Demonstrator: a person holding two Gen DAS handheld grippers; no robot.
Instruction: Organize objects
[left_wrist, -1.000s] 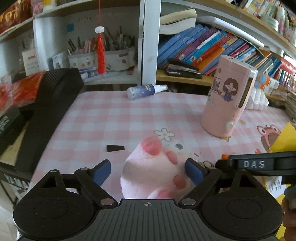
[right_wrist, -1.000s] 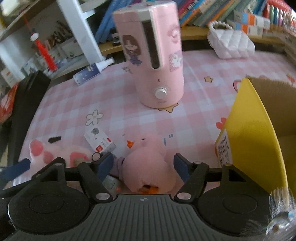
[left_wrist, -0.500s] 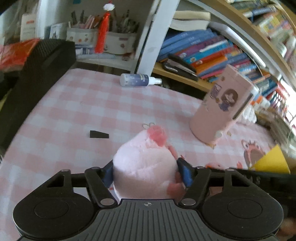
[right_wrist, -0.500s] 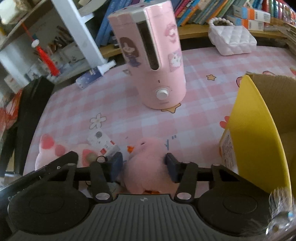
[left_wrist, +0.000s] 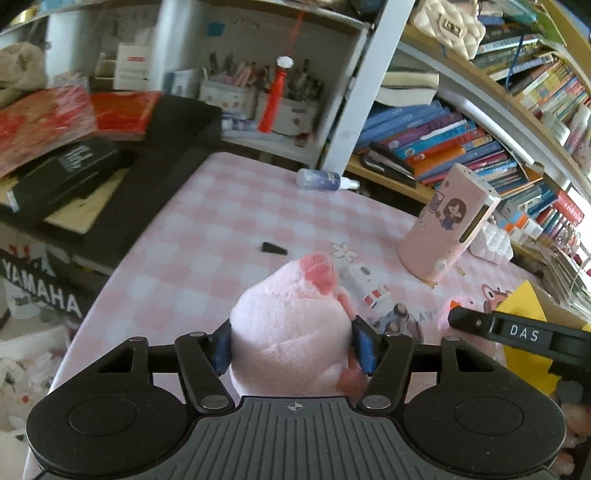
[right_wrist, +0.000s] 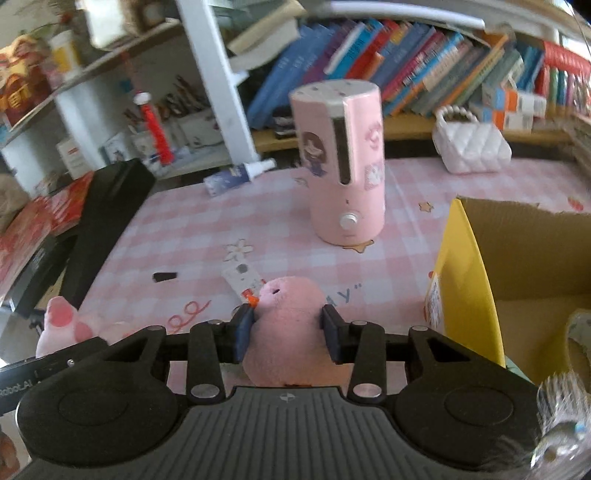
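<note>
Right wrist: hand-held gripper (right_wrist: 286, 330) clamped on pink plush (right_wrist: 286, 325), open box (right_wrist: 524, 273) at three o'clock.

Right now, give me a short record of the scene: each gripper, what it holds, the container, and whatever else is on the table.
left gripper: jaws shut on the pale pink paw plush
right gripper: jaws shut on the pink round plush
container: open yellow cardboard box, at the table's right side
table: pink checked cloth
upright on table: pink humidifier
lying on table: spray bottle, small white box, small black piece
far edge: white quilted bag
</note>
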